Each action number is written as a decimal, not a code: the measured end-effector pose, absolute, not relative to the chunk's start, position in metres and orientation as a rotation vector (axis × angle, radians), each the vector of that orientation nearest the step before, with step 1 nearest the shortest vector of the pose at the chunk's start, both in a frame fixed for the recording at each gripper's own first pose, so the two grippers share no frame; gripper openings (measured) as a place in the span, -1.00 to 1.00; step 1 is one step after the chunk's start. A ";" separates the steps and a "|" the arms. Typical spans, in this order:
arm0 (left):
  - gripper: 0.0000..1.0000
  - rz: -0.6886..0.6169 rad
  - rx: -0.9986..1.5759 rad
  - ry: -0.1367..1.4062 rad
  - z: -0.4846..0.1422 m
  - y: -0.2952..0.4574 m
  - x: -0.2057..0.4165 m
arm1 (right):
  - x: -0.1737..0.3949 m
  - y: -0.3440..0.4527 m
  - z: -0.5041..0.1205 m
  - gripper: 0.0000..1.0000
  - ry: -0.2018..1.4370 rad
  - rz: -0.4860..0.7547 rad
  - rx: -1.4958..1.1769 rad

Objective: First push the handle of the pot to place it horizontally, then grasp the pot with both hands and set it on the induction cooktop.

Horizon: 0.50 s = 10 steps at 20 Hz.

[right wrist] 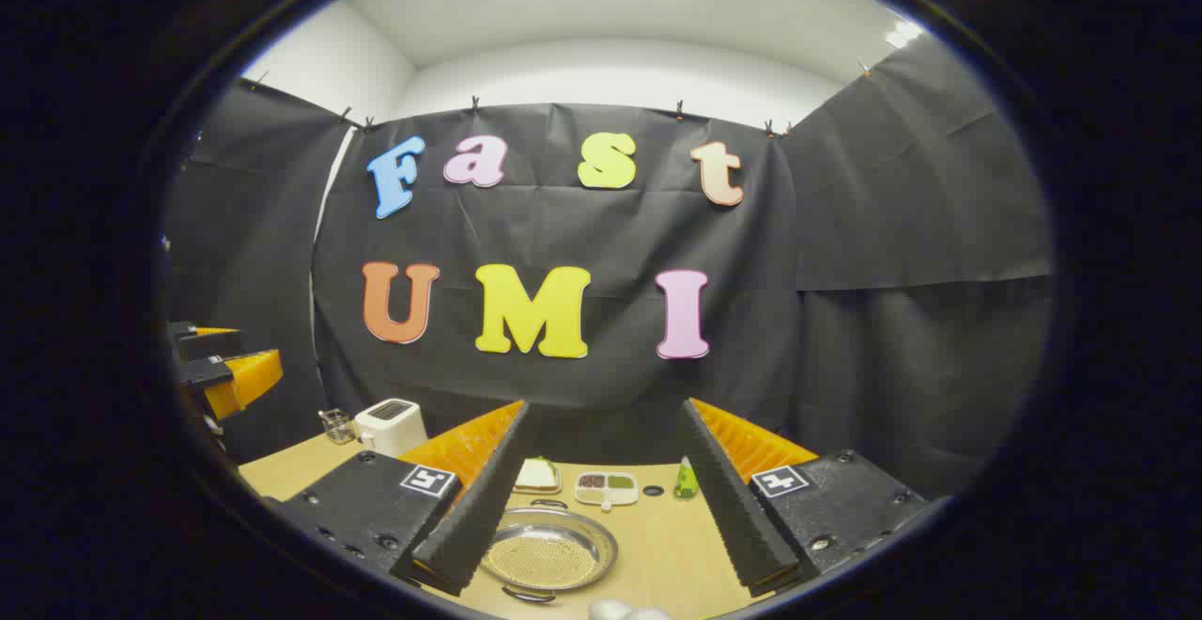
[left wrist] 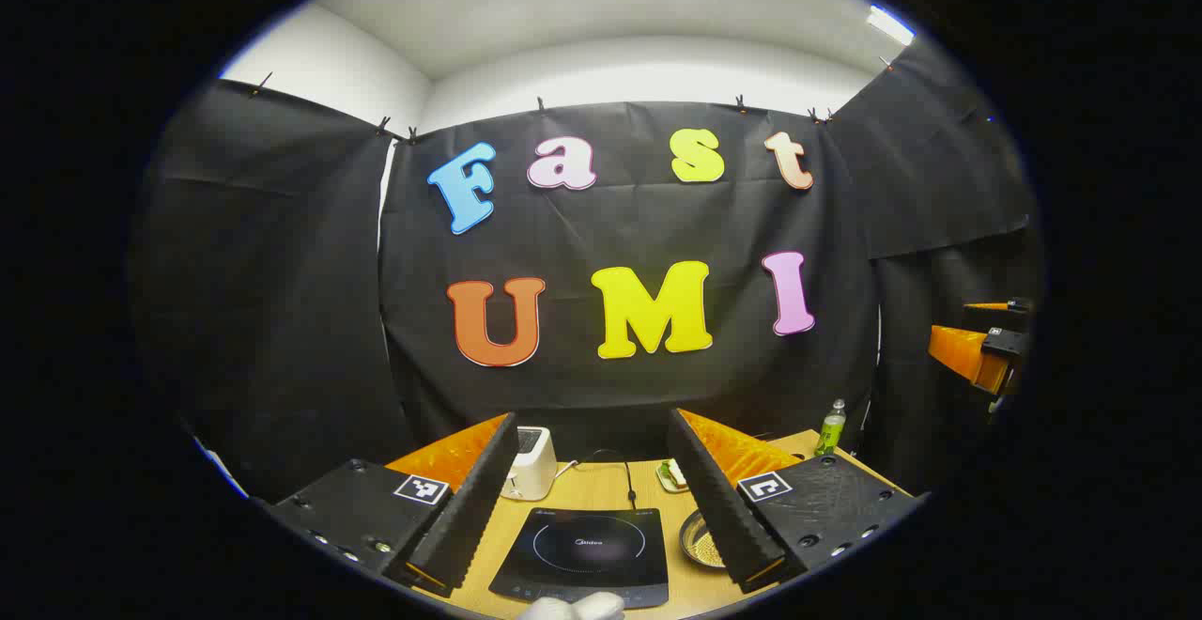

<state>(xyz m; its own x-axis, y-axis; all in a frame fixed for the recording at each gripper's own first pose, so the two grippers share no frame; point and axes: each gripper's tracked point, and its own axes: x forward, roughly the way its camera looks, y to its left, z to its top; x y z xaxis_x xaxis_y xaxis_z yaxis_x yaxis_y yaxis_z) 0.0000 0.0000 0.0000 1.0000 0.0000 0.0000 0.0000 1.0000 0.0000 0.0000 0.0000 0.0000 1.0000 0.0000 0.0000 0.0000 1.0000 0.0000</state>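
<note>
A shallow silver pot (right wrist: 549, 554) sits on the wooden table (right wrist: 676, 545), with a loop handle at its near rim (right wrist: 526, 594) and another at its far rim. My right gripper (right wrist: 605, 406) hovers above and in front of it, open and holding nothing. In the left gripper view the black induction cooktop (left wrist: 582, 554) lies on the table below my left gripper (left wrist: 593, 416), which is open and holding nothing. The pot (left wrist: 700, 540) stands just right of the cooktop, partly hidden by a finger. The other gripper shows at the right edge (left wrist: 977, 352) and at the left edge (right wrist: 216, 366).
A white toaster (left wrist: 531, 460) (right wrist: 390, 425) stands behind the cooktop, its cord trailing beside it. A small plate of food (right wrist: 537, 476), a divided dish (right wrist: 606, 487) and a green cone (right wrist: 687, 481) lie behind the pot. A green bottle (left wrist: 831, 427) stands far right and a glass jar (right wrist: 336, 426) by the toaster.
</note>
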 end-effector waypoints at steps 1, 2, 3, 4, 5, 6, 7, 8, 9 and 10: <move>0.92 0.000 0.000 -0.004 0.002 0.000 0.000 | 0.001 0.000 0.000 0.96 0.002 -0.001 0.000; 0.92 0.002 0.003 -0.007 0.002 0.001 0.001 | 0.002 0.000 -0.003 0.94 0.004 0.003 -0.003; 0.92 0.002 0.006 -0.003 0.000 0.002 0.001 | 0.003 0.002 -0.003 0.96 0.005 0.003 -0.009; 0.92 0.001 0.006 0.001 -0.001 0.002 0.001 | 0.003 0.002 -0.004 0.99 0.005 0.003 -0.012; 0.92 0.000 0.006 0.006 -0.003 0.003 0.002 | 0.003 0.003 -0.003 0.96 0.004 0.004 -0.012; 0.92 -0.001 0.007 0.005 -0.003 0.004 0.002 | 0.004 0.004 -0.003 0.96 0.003 0.006 -0.010; 0.92 0.002 0.012 0.004 -0.002 0.005 0.002 | 0.005 0.005 -0.003 0.99 0.002 0.008 -0.008; 0.92 0.003 0.016 0.004 -0.004 0.008 0.002 | 0.005 0.005 -0.004 0.99 0.001 0.008 -0.009; 0.92 0.007 0.017 0.004 -0.005 0.009 0.003 | 0.006 0.005 -0.004 0.99 0.002 0.008 -0.011; 0.92 0.007 0.014 0.004 -0.005 0.010 0.004 | 0.006 0.006 -0.006 0.99 0.004 0.010 -0.013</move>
<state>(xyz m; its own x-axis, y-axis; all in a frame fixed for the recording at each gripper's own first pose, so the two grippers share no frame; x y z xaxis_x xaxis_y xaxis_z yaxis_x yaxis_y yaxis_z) 0.0039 0.0097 -0.0053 1.0000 0.0075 -0.0038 -0.0074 0.9999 0.0143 0.0062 0.0059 -0.0056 0.9999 0.0095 -0.0039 -0.0096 0.9999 -0.0127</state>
